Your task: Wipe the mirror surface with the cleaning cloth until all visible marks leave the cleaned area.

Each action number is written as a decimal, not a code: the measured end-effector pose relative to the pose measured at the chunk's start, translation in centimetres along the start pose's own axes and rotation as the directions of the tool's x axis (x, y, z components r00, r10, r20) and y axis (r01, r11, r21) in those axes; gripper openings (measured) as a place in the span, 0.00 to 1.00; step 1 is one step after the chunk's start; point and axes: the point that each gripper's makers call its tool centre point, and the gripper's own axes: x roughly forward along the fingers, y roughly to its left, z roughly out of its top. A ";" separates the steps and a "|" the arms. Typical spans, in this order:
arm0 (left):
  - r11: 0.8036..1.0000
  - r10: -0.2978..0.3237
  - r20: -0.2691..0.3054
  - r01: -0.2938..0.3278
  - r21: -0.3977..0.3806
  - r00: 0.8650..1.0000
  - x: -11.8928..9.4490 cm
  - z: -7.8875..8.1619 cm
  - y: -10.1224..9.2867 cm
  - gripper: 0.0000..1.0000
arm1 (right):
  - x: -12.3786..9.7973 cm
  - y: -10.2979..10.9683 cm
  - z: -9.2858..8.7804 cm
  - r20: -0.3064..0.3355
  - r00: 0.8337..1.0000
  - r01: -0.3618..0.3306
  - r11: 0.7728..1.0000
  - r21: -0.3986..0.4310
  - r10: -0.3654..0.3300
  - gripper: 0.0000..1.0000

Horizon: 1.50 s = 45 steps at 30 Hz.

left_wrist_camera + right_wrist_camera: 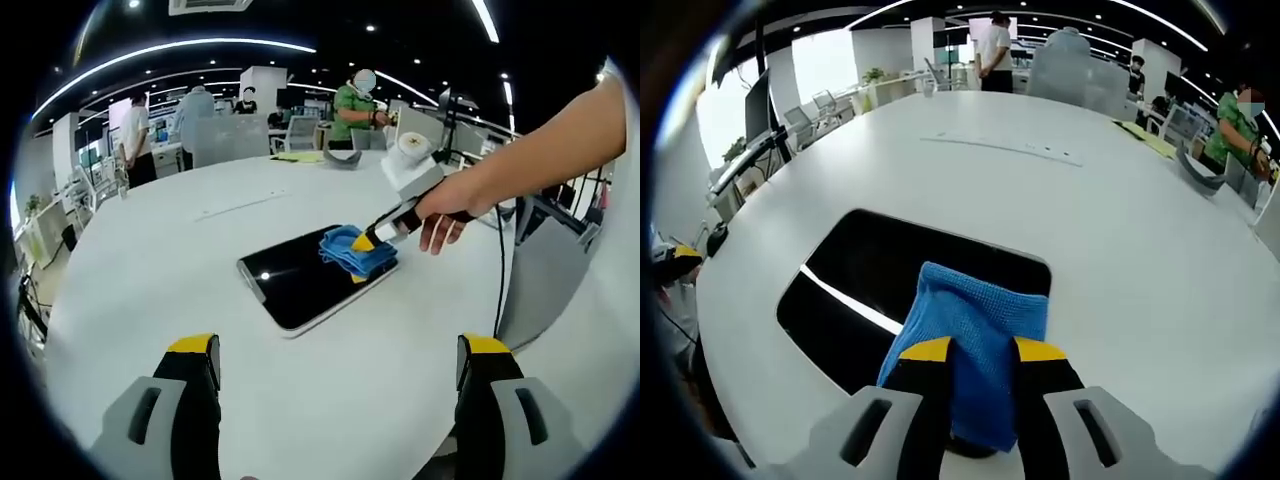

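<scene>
We have the right gripper [978, 352] clamped on the blue cleaning cloth [975, 345], its jaws drawn in narrow with the fabric bunched between them and spilling forward past the yellow tips. The cloth rests on the near end of the mirror [880, 275], a dark rounded rectangle lying flat on the white worktop [1120, 220], and most of the glass stretches ahead of and to the left of the jaws. In the left gripper view the same cloth [352, 250] sits on the far right corner of the mirror [300, 280], well ahead of the left gripper [340, 365], whose jaws stand wide apart and hold nothing. A hand [445, 210] carries the right gripper [372, 238] in from the right. We cannot make out individual marks on the glass; only bright ceiling reflections show. Our judgement is that the wipe is at an early stage, with one corner covered. To do it well we would keep the grip firm, press the cloth flat rather than on its folded edge, and sweep in overlapping passes toward the uncovered end. The idle left gripper could steady the mirror if it slides on the smooth worktop.
</scene>
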 end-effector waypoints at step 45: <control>1.000 -0.017 -0.010 0.017 0.025 1.000 -1.0 -1.5 1.1 0.99 | 0.9 2.8 1.0 -0.062 0.997 0.053 0.995 0.080 -0.048 0.09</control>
